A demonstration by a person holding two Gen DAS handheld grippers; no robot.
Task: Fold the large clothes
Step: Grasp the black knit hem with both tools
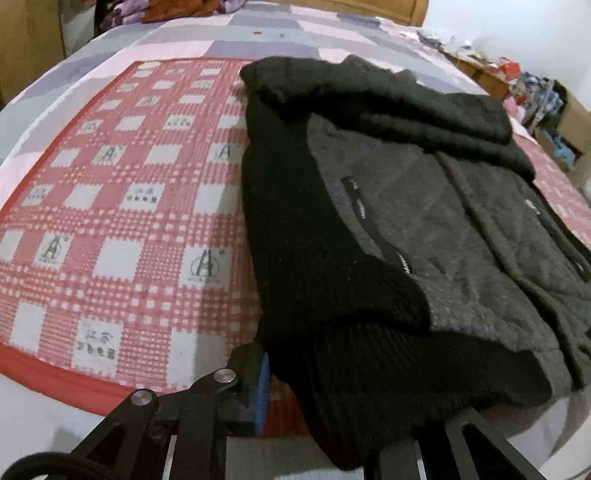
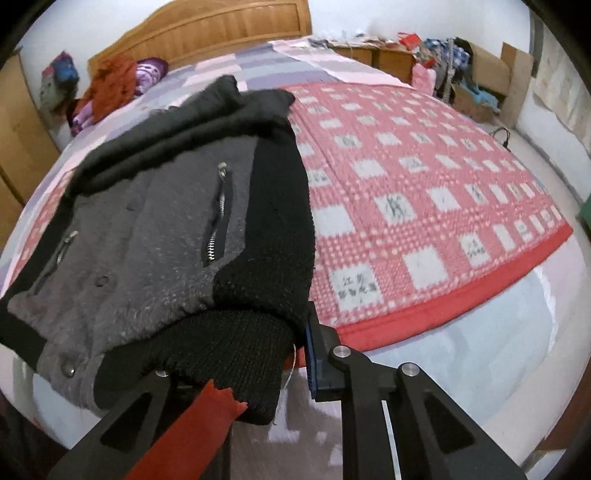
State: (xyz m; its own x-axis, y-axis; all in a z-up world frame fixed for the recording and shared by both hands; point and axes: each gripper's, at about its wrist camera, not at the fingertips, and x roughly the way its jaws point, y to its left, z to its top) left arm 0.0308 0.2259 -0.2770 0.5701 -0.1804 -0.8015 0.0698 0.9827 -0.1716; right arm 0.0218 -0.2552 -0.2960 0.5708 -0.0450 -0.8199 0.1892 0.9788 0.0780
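Red checked blanket (image 1: 122,206) (image 2: 424,192): white squares carry a repeated "A" logo; others hold small Chinese characters, too blurred to read. Nothing else legible.

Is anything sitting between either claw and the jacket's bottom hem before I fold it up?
Nothing visible does. The jacket hem lies right between the fingers of the left claw and the right claw. Beyond it, only the red checked blanket shows; the clothes pile sits far off by the headboard.

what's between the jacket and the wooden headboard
In the right wrist view, only bare pink and purple checked bedsheet lies between the jacket and the headboard; the heap of clothes sits off to the left.
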